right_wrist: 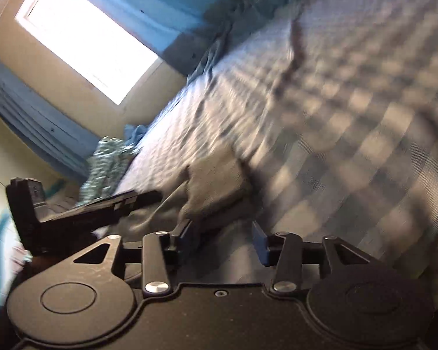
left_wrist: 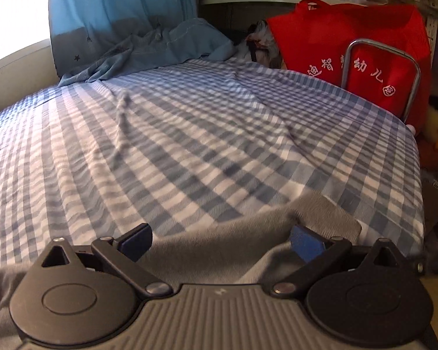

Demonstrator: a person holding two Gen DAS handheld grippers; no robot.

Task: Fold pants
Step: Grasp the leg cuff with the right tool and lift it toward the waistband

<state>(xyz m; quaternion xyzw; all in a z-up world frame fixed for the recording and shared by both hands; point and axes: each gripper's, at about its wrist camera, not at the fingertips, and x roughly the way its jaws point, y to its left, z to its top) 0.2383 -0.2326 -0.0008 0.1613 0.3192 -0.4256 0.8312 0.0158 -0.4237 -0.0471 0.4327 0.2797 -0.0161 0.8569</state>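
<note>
A checked sheet (left_wrist: 189, 134) covers the bed. At its far end lies a crumpled blue cloth (left_wrist: 160, 49) below a starred blue curtain (left_wrist: 116, 8). A red bag (left_wrist: 359, 46) with white characters stands behind a metal rail (left_wrist: 414, 70). A bright window (right_wrist: 87, 38) shows.

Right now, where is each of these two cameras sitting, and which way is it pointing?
Left wrist: on the left gripper, level, looking across the checked bedsheet to a red bag; its open fingers straddle the grey pants.
Right wrist: on the right gripper, rolled sideways, facing the window; fingers open, left gripper showing.
Shared: sheet, pants, blue curtain.
</note>
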